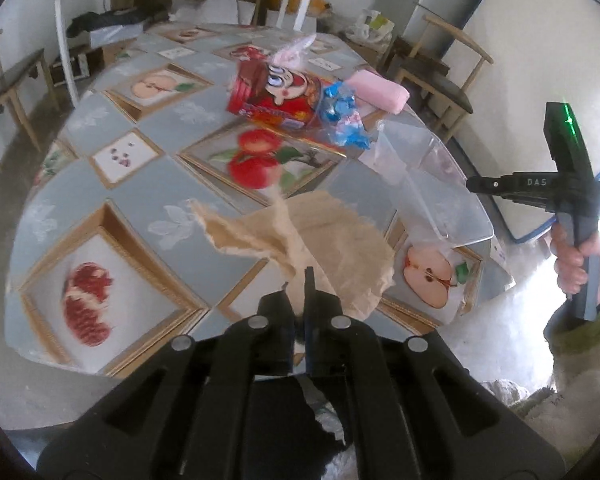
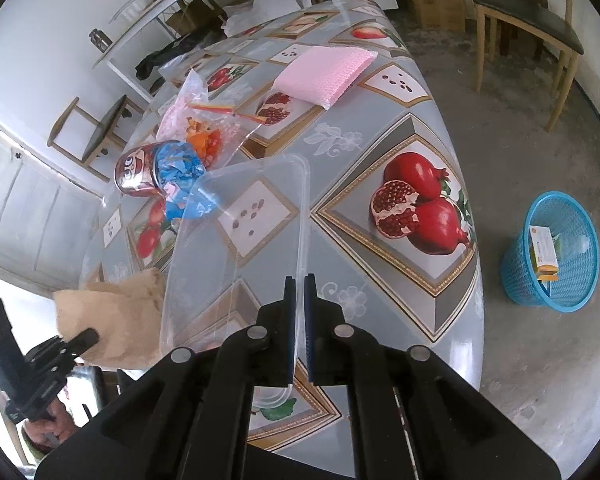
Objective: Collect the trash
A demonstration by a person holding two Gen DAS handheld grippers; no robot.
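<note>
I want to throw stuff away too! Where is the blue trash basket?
In the right wrist view, the blue trash basket stands on the bare floor at the right, just past the table's edge nearest the pomegranate picture.

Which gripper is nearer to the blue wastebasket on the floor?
Right. The right gripper, shut on the clear plastic container, is on the table's side toward the blue wastebasket. The left gripper, shut on brown paper, sits beyond the container, farther away.
</note>
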